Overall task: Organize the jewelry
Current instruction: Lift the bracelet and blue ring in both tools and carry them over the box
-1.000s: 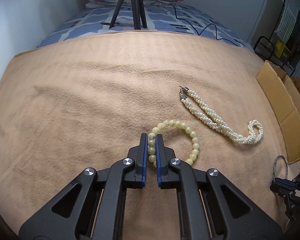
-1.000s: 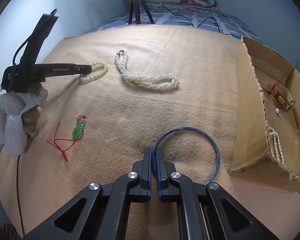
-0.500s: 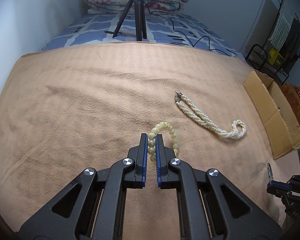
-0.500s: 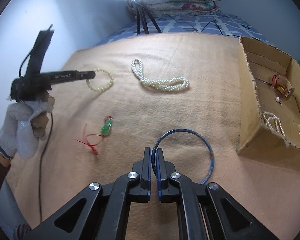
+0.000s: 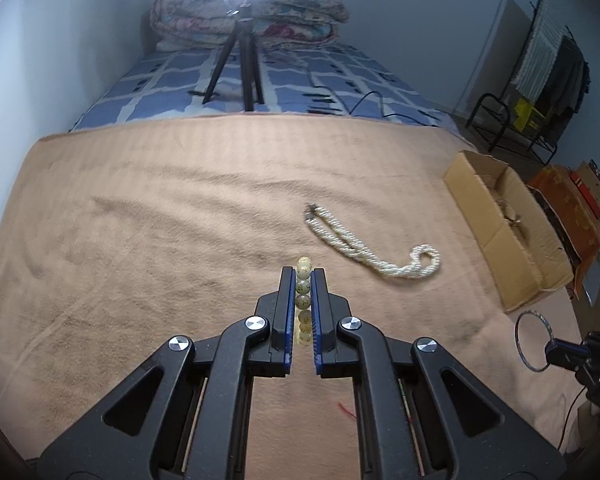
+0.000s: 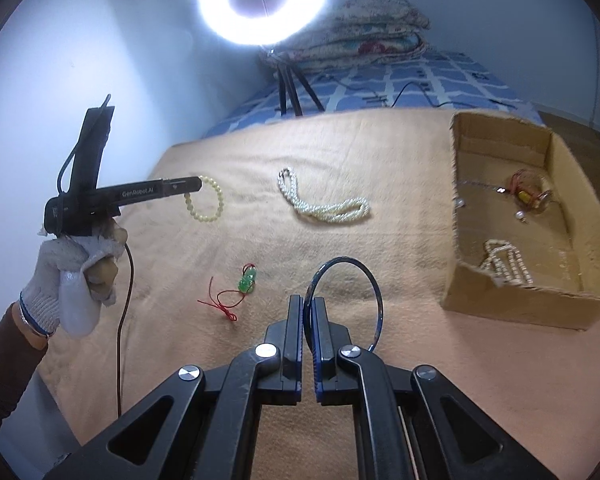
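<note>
My left gripper point(image 5: 303, 276) is shut on a yellow-green bead bracelet point(image 5: 303, 280) and holds it in the air above the tan blanket; in the right wrist view the bracelet point(image 6: 208, 204) hangs from its tips point(image 6: 196, 186). My right gripper point(image 6: 308, 306) is shut on a thin blue bangle point(image 6: 360, 276), lifted off the blanket; it also shows in the left wrist view point(image 5: 534, 340). A twisted white pearl necklace point(image 5: 364, 246) point(image 6: 320, 204) lies on the blanket. A cardboard box point(image 6: 500, 300) at the right holds several jewelry pieces.
A green charm on red cord point(image 6: 246, 282) lies on the blanket between the grippers. A tripod point(image 5: 240, 64) with a ring light point(image 6: 260, 0) stands at the far edge, with folded quilts point(image 5: 252, 20) behind. A rack point(image 5: 540, 80) stands at the right.
Both grippers have risen and tilted up with their pieces. The bead bracelet left the blanket and now hangs from the left gripper. The bangle is also lifted higher.
</note>
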Demonstrator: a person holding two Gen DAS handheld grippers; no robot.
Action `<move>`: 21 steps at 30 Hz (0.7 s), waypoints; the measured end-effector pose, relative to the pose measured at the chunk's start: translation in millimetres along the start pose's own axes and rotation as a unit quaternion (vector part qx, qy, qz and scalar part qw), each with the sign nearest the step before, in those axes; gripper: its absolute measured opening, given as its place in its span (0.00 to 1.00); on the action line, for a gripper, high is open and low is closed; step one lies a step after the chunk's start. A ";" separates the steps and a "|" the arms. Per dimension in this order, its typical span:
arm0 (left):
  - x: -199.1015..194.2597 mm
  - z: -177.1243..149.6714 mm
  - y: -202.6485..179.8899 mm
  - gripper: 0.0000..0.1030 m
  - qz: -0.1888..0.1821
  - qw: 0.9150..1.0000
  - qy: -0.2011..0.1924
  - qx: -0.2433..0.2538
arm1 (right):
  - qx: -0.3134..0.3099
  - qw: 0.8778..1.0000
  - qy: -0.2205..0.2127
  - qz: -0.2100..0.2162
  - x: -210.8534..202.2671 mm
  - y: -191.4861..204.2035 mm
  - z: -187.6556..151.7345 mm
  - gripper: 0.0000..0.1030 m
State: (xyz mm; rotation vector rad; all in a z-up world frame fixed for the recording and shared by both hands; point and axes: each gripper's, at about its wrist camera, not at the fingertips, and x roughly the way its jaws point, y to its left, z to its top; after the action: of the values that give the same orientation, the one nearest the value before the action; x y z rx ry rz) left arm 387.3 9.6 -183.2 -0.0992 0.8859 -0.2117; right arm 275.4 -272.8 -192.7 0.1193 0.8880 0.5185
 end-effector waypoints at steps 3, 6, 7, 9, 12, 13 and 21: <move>-7.6 4.6 -13.5 0.05 -0.010 1.000 -0.006 0.010 | -0.001 1.000 -0.011 -0.006 -13.5 -4.7 1.3 0.01; -13.1 9.1 -28.2 0.05 -0.025 1.000 -0.010 0.015 | -0.001 1.000 -0.023 -0.012 -27.2 -11.4 3.8 0.01; -14.4 10.7 -34.2 0.05 -0.030 0.999 -0.011 0.017 | -0.001 1.000 -0.026 -0.015 -31.7 -14.2 4.6 0.01; -15.8 13.2 -47.2 0.05 -0.038 0.999 -0.014 0.024 | 0.000 0.999 -0.032 -0.022 -39.8 -20.4 5.7 0.01; -15.0 17.7 -67.6 0.05 -0.050 0.998 -0.016 0.035 | 0.003 0.999 -0.038 -0.036 -53.1 -33.5 5.4 0.01; -14.5 19.4 -74.1 0.05 -0.054 0.998 -0.017 0.038 | 0.004 0.998 -0.040 -0.040 -56.5 -37.2 5.8 0.01; -4.0 33.5 -127.5 0.05 -0.087 0.995 -0.021 0.055 | 0.011 0.996 -0.053 -0.072 -87.4 -69.8 6.1 0.01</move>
State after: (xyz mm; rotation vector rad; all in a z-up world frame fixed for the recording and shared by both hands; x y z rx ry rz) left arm 392.8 -113.8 -137.0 -0.0772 0.8232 -0.4185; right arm 261.6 -374.7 -148.4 0.1009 0.7919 0.3658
